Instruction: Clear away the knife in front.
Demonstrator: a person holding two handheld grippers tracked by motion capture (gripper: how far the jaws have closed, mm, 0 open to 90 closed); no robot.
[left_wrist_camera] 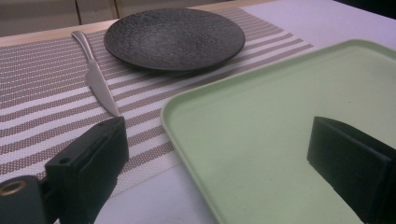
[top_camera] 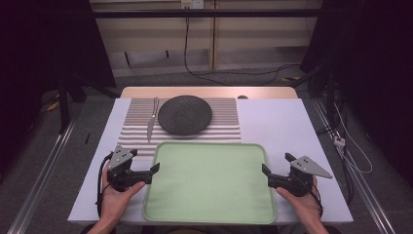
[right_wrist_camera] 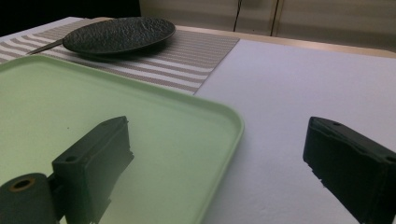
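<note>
Fingers of the left gripper [top_camera: 157, 168] stand released, spread wide across the left rim of the green tray [top_camera: 209, 183], one finger over the striped mat [top_camera: 195, 134] and the other over the tray's floor, gripping nothing. Right gripper [top_camera: 265, 170] fingers are likewise released, straddling the tray's right rim above the counter [top_camera: 282, 126]. Beyond the left fingers lie a knife [left_wrist_camera: 95, 77] and a dark plate [left_wrist_camera: 175, 37], both resting on the mat, well apart from either gripper.
</note>
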